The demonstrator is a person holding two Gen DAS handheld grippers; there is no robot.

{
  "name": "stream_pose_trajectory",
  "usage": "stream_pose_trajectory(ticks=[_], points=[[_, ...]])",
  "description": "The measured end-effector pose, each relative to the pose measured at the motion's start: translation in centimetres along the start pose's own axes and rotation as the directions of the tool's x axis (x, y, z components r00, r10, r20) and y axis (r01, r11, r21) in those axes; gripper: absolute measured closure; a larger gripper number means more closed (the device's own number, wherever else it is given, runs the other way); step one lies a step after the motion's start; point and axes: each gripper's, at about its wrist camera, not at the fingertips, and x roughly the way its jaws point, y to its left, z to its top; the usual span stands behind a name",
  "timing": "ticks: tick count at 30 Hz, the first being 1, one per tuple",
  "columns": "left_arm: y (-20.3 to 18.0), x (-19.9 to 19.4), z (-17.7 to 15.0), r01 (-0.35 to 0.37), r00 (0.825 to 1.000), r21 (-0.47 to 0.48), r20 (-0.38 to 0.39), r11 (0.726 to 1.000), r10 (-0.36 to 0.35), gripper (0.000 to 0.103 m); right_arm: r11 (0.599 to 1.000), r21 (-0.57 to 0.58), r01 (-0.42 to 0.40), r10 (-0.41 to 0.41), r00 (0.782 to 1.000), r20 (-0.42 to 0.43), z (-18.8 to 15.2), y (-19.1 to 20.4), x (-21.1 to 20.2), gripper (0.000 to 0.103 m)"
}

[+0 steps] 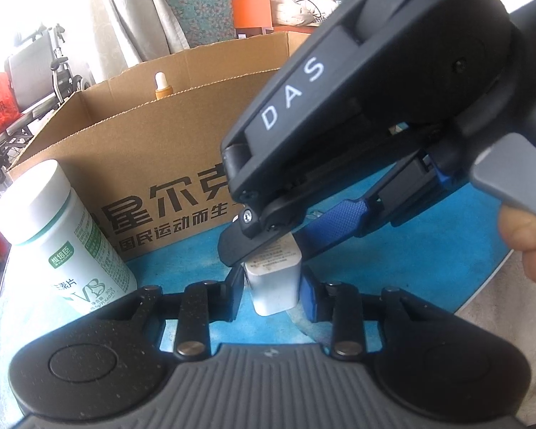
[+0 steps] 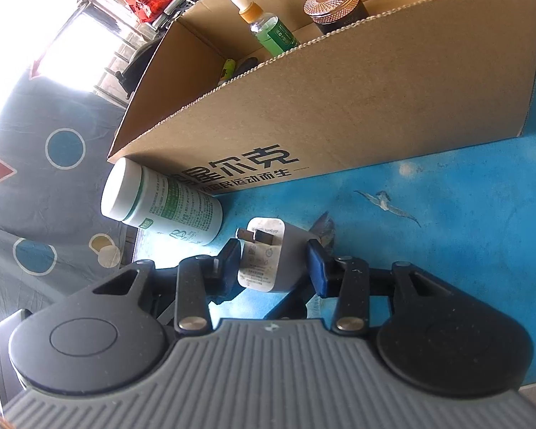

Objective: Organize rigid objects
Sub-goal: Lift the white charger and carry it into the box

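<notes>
A white USB charger plug (image 1: pixel 273 287) (image 2: pixel 264 257) stands on the blue table. My left gripper (image 1: pixel 272 286) is open, its fingers close on either side of the plug. My right gripper (image 2: pixel 275 261) is open around the same plug from above, with small gaps to its pads; it shows in the left wrist view (image 1: pixel 264 239) over the plug's top. A white vitamin bottle (image 1: pixel 64 239) (image 2: pixel 160 203) stands to the left by the cardboard box (image 1: pixel 168 164) (image 2: pixel 339 100).
The box holds a dropper bottle (image 2: pixel 264 25) (image 1: pixel 162 85), a dark jar with a copper lid (image 2: pixel 334 7) and small items at its far end. The blue table surface (image 2: pixel 428 232) stretches right. A patterned cloth (image 2: pixel 53 186) lies left of the table.
</notes>
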Motion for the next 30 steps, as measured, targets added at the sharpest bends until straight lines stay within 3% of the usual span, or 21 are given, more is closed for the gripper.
stream_pose_trajectory(ticks=[7,14,17,20,24,27,30], points=[[-0.3,-3.4,1.8,-0.065,0.994,0.016,0.084,0.998,0.063,0.070,0.996,-0.084,-0.018,0.023,0.998,0.060,-0.3,2.9,-2.9,0.064],[1.0,-7.5,7.3,-0.172,0.952,-0.002,0.257,0.985,0.166,0.070,0.952,-0.306,-0.030,0.104,0.968,0.227,2.6,8.7,-9.3,0.064],[1.8,-7.2,9.9,-0.165,0.948,-0.022,0.273,0.986,0.165,0.069,0.934,-0.358,-0.019,0.115,0.962,0.249,5.0,9.8,-10.6,0.064],[2.8,-5.6,12.2,-0.104,0.966,-0.067,0.231,0.992,0.117,0.069,0.932,-0.363,-0.007,0.096,0.969,0.228,8.2,9.6,-10.6,0.063],[4.5,-1.4,14.6,0.006,0.996,-0.141,0.087,0.990,0.007,0.069,0.949,-0.316,0.010,0.036,0.990,0.139,12.5,7.6,-8.3,0.063],[5.3,2.2,15.3,0.056,0.998,-0.193,-0.025,0.980,-0.062,0.069,0.971,-0.239,0.006,0.004,0.999,0.041,15.1,5.1,-5.0,0.062],[6.0,5.2,15.4,0.073,0.988,-0.226,-0.115,0.971,-0.102,0.069,0.984,-0.180,0.011,-0.019,0.999,-0.039,16.5,3.2,-2.1,0.062]])
